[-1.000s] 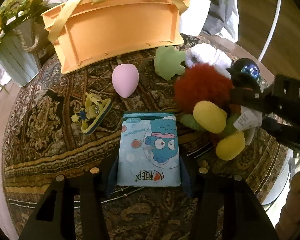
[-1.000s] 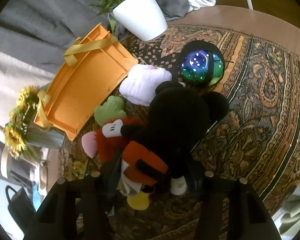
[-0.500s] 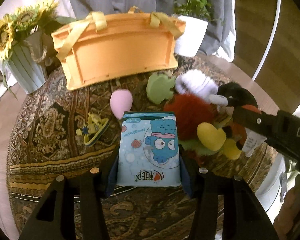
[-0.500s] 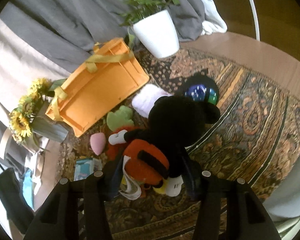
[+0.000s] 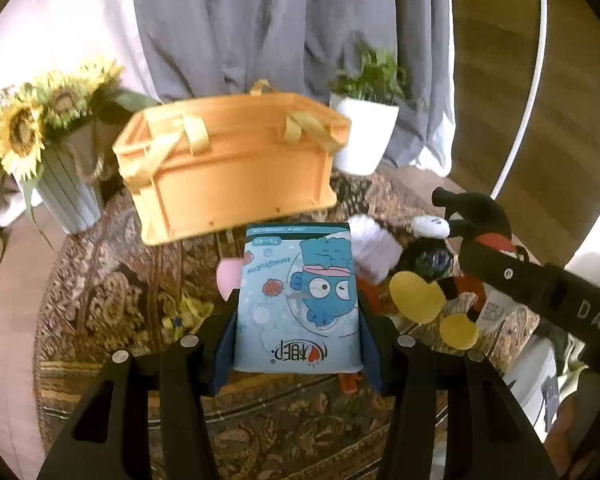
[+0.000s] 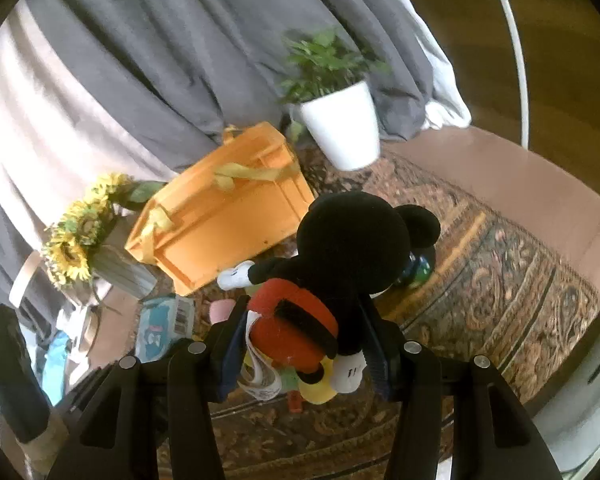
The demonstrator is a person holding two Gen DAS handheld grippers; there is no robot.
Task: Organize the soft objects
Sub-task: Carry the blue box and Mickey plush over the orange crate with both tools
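Note:
My left gripper (image 5: 298, 340) is shut on a light blue tissue pack (image 5: 298, 300) with a cartoon fish, lifted above the patterned table. My right gripper (image 6: 304, 344) is shut on a black mouse plush (image 6: 340, 272) in red shorts, also in the air; the same plush (image 5: 460, 232) hangs at the right of the left wrist view. An orange basket (image 5: 228, 168) with yellow handles stands at the back of the table and shows again as the orange basket (image 6: 228, 216) beyond the plush. The tissue pack (image 6: 164, 324) appears low left in the right wrist view.
On the table lie a pink egg sponge (image 5: 228, 280), a yellow toy shoe (image 5: 184, 312), a white fluffy thing (image 5: 374, 248) and a dark starry ball (image 6: 416, 272). A sunflower vase (image 5: 60, 184) stands left of the basket, a white plant pot (image 5: 364, 136) right. Grey curtains hang behind.
Both grippers rose off the table with their loads. The tissue pack and the plush now hang higher and nearer the basket, and the views tilted up to show the curtains.

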